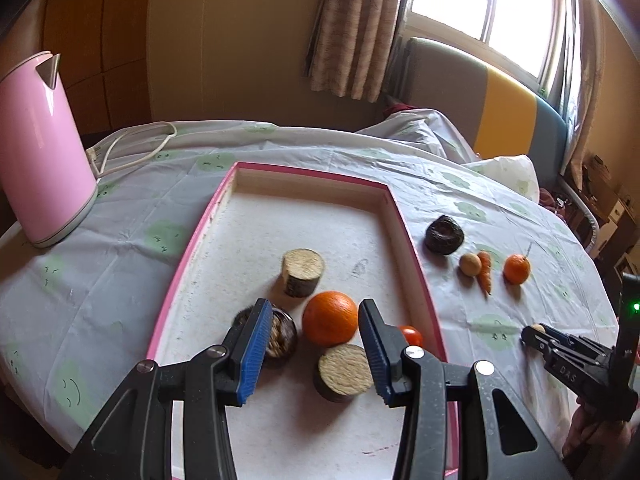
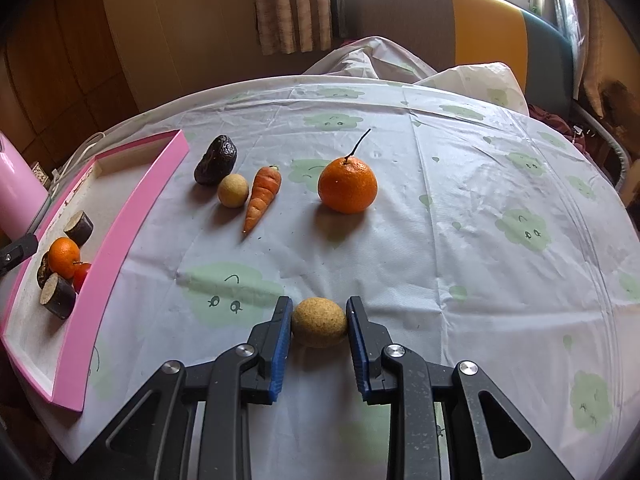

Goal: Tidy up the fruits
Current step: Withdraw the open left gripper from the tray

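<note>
Near the desk's front edge, a tan round fruit point(image 2: 319, 322) is pinched by the right claw point(image 2: 319, 332), presumably for transfer into the pink tray point(image 2: 154, 184); the left claw point(image 1: 310, 354) is held wide above the tray's orange point(image 1: 329, 323).

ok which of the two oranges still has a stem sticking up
The orange on the tablecloth, right of the carrot: a thin dark stem rises from its top. The orange in the pink tray, between the left gripper fingers, shows none.

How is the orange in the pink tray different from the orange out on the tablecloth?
The tray orange sits inside the pink tray among other pieces, between the open left gripper fingers; the tablecloth orange stands alone. The tablecloth orange keeps a dark stem; none shows on the tray orange. Both are round and bright orange.
</note>
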Action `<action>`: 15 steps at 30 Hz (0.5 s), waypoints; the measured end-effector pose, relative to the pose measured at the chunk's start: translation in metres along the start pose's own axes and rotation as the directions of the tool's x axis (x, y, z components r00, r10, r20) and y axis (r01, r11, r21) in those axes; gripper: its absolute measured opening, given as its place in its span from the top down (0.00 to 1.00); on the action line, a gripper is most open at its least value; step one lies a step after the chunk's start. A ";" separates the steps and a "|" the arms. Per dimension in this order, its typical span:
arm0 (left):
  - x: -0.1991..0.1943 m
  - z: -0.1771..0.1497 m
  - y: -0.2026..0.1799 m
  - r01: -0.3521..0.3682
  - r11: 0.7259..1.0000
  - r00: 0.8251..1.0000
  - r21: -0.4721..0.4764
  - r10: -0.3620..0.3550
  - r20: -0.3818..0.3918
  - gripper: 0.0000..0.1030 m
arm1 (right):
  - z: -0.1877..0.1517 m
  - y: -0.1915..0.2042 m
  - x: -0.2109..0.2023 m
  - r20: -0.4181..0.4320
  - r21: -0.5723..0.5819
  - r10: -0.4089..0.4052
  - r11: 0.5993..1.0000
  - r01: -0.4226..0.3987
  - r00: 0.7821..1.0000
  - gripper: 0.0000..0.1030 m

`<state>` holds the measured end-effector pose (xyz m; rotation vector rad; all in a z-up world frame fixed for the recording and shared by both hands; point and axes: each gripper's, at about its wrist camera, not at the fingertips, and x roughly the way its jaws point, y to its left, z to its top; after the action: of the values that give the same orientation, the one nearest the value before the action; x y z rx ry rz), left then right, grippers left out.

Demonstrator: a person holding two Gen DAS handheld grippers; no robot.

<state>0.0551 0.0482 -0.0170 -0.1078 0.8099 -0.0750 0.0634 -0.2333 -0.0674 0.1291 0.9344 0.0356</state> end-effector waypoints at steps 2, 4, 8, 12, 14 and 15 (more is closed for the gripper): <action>-0.001 -0.003 -0.004 0.006 1.000 1.000 0.011 -0.006 -0.001 0.56 | 0.001 0.000 -0.001 0.001 0.009 0.006 1.000 -0.006 1.000 0.73; -0.002 -0.005 -0.007 0.013 1.000 1.000 0.016 -0.013 -0.004 0.56 | 0.003 0.002 -0.001 0.003 0.009 0.010 1.000 -0.011 1.000 0.73; -0.002 -0.009 -0.008 0.016 1.000 1.000 0.024 -0.016 -0.010 0.56 | 0.007 0.010 -0.007 0.020 0.011 0.044 0.999 -0.044 0.999 0.73; -0.002 -0.011 -0.007 0.017 1.000 1.000 0.019 -0.017 -0.012 0.56 | 0.014 0.023 -0.015 0.037 -0.002 0.098 0.995 -0.098 0.995 0.73; -0.002 -0.011 -0.005 0.017 1.000 1.000 0.015 -0.016 -0.013 0.56 | 0.018 0.035 -0.018 0.041 -0.017 0.128 0.992 -0.127 0.991 0.73; -0.002 -0.011 -0.004 0.016 1.000 1.000 0.013 -0.016 -0.014 0.56 | 0.019 0.040 -0.019 0.043 -0.027 0.139 0.990 -0.138 0.989 0.73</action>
<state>0.0453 0.0435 -0.0228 -0.1011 0.8221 -0.0961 0.0687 -0.1970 -0.0358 0.1721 0.8791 0.1722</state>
